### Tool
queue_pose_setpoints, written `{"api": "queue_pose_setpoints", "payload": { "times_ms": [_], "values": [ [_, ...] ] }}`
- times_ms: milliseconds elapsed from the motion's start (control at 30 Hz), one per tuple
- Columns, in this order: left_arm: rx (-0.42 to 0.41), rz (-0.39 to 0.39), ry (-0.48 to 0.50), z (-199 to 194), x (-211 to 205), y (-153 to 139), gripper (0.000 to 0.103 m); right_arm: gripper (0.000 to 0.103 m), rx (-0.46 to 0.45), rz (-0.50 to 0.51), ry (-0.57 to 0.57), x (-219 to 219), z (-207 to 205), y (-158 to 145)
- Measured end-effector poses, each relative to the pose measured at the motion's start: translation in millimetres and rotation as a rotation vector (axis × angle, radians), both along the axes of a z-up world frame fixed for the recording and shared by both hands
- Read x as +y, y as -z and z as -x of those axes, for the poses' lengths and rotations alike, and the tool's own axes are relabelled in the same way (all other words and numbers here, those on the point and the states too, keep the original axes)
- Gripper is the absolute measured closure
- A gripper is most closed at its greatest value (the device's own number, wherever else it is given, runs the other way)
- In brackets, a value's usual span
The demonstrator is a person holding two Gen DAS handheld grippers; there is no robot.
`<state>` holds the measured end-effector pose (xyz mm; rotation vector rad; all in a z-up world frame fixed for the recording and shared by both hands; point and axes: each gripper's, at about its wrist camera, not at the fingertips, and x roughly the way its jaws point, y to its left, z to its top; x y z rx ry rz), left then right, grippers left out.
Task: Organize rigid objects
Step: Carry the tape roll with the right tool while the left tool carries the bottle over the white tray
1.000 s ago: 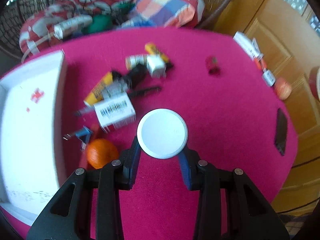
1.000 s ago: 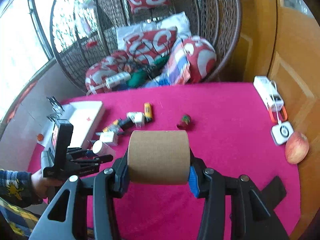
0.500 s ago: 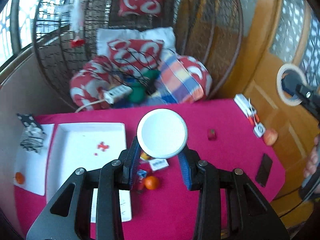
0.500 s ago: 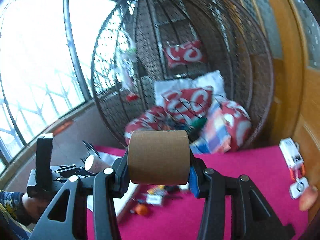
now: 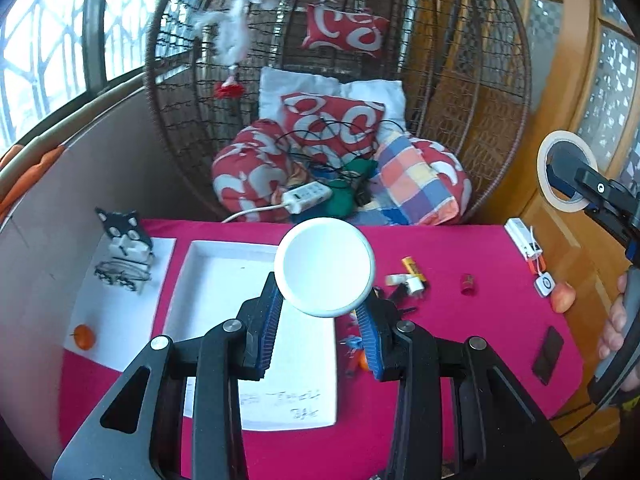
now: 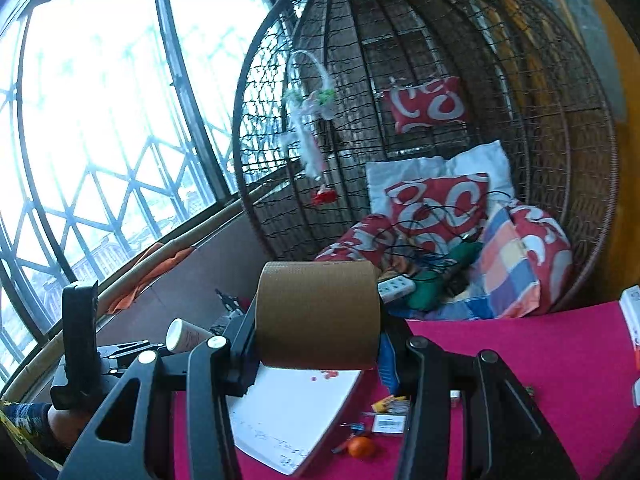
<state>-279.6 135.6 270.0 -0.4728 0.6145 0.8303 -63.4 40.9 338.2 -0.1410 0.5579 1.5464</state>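
Observation:
My left gripper (image 5: 322,300) is shut on a round white-topped container (image 5: 325,266), held up above the white tray (image 5: 224,264) on the pink table. Seen from the right wrist, that container (image 6: 185,334) is a small cylinder lying level in the left gripper's fingers. My right gripper (image 6: 318,332) is shut on a roll of brown tape (image 6: 318,314), high over the table. In the left wrist view the tape roll (image 5: 566,170) shows as a ring at the far right, with a hand (image 5: 614,328) below it. Loose small items (image 5: 408,280) lie right of the tray.
A red piece (image 5: 467,283), an orange (image 5: 362,362), an apple (image 5: 562,297), a black phone (image 5: 547,355) and a white charger (image 5: 522,236) lie on the table. A cat-shaped holder (image 5: 124,248) stands on a white sheet at left. A wicker hanging chair (image 5: 460,92) with cushions stands behind.
Both grippers have risen well above the table and tilted upward, each keeping its load. The table items now look small and far; the chair and window fill the views.

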Motion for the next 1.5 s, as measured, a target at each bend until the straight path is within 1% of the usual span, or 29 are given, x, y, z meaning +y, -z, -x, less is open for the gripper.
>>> {"api": "queue_pose_setpoints", "payload": {
  "times_ms": [133,367,500,633,833,867,900,967,1067,1167,1267,1367,1500],
  "values": [
    [-0.004,0.009,-0.023,17,12,3,0.068,0.056,0.016,0.013,-0.016,15,15,4],
    [0.0,0.037,-0.039,39,32,13,0.067,0.056,0.012,0.044,-0.046,36,40,14],
    [0.01,0.062,-0.049,48,48,24,0.067,0.056,0.014,0.08,-0.067,54,54,29],
    [0.055,0.099,-0.05,52,71,48,0.067,0.056,0.02,0.14,-0.091,79,68,52],
    [0.082,0.201,-0.021,48,108,105,0.067,0.056,0.026,0.247,-0.122,110,88,94],
    [0.088,0.241,-0.019,45,114,118,0.067,0.056,0.02,0.268,-0.125,115,91,102],
    [0.103,0.275,-0.014,40,119,132,0.067,0.056,0.013,0.294,-0.123,121,94,111],
    [0.146,0.308,0.01,32,124,151,0.067,0.056,0.013,0.348,-0.117,131,98,132],
    [0.212,0.333,0.026,24,125,172,0.067,0.056,0.007,0.421,-0.091,137,100,157],
    [0.202,0.373,0.023,29,128,181,0.067,0.056,0.006,0.478,-0.057,136,100,177],
    [0.219,0.367,0.038,30,129,184,0.067,0.056,0.019,0.54,-0.021,136,97,196],
    [0.224,0.376,0.053,28,130,188,0.067,0.056,-0.002,0.584,-0.012,142,100,206],
    [0.257,0.37,0.077,22,130,193,0.067,0.056,-0.035,0.622,-0.005,150,105,217]
  ]
}}
